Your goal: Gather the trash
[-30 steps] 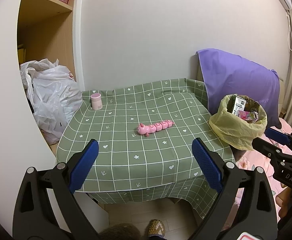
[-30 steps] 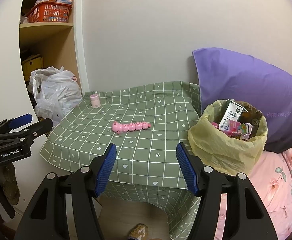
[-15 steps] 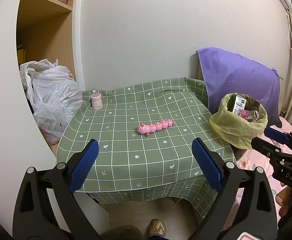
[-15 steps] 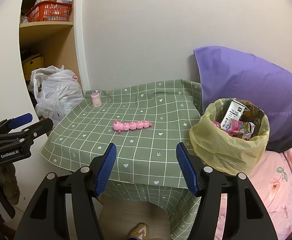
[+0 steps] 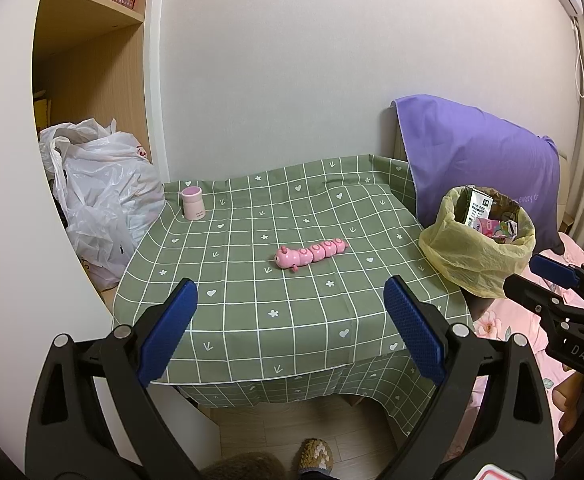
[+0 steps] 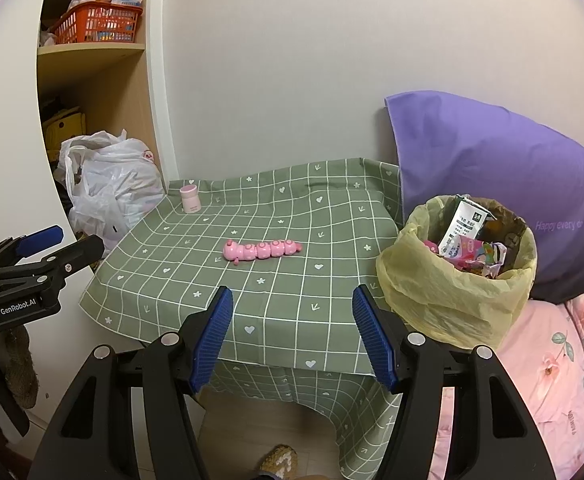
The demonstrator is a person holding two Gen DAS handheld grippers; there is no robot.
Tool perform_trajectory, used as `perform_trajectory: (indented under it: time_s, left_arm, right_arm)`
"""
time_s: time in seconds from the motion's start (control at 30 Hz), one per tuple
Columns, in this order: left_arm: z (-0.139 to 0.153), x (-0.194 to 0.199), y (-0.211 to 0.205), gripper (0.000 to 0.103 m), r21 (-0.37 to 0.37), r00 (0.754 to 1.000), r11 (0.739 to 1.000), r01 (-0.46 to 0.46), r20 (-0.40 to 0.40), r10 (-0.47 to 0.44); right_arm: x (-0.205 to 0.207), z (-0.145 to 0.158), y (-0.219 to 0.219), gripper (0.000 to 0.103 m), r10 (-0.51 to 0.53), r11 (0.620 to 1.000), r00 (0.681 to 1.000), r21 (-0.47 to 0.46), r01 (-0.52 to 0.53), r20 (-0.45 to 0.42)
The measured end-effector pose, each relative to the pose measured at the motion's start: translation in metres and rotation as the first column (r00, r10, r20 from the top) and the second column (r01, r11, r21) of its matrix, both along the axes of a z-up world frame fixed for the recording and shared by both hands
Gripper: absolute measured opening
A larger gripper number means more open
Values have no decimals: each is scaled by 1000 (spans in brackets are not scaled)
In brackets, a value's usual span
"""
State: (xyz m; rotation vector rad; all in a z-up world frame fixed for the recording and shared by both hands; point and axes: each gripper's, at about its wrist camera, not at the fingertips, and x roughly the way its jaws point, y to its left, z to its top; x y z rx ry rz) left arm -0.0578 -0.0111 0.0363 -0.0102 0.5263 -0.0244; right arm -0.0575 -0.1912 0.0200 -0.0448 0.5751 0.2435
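Yellow-lined bin (image 6: 457, 280) sits full at the surface's (image 5: 252, 280) right edge, hardly shifted in view over the last second, while my left tongs (image 5: 290, 330) and right tongs (image 6: 292, 336) hang wide open and empty, so collecting looks finished.

Table (image 5: 252, 320): set against wall.
Toy (image 5: 311, 255): laid at table centre.
Cup (image 5: 193, 203): stood at far-left corner.
Bin (image 6: 443, 304): placed R of table, trash (image 6: 467, 236) held inside.
Pillow (image 6: 503, 184): propped behind bin.
Bag (image 5: 104, 200): left of table.
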Motion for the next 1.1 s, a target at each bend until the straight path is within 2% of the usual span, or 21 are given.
perform_trajectory:
  time_s: [0.83, 1.0, 1.1]
  left_arm:
    - [2, 5, 2, 90, 27, 999, 999, 24, 28, -25]
    - [0, 13, 4, 90, -19, 999, 999, 49, -13, -49]
    - [-13, 18, 1, 90, -41, 996, 997, 65, -63, -68]
  right_arm:
    - [-3, 4, -2, 59, 5, 1000, 1000, -14, -5, 7]
    - [-7, 12, -3, 59, -6, 999, 1000, -47, 6, -2]
    - [-22, 20, -15, 59, -35, 997, 999, -63, 35, 12]
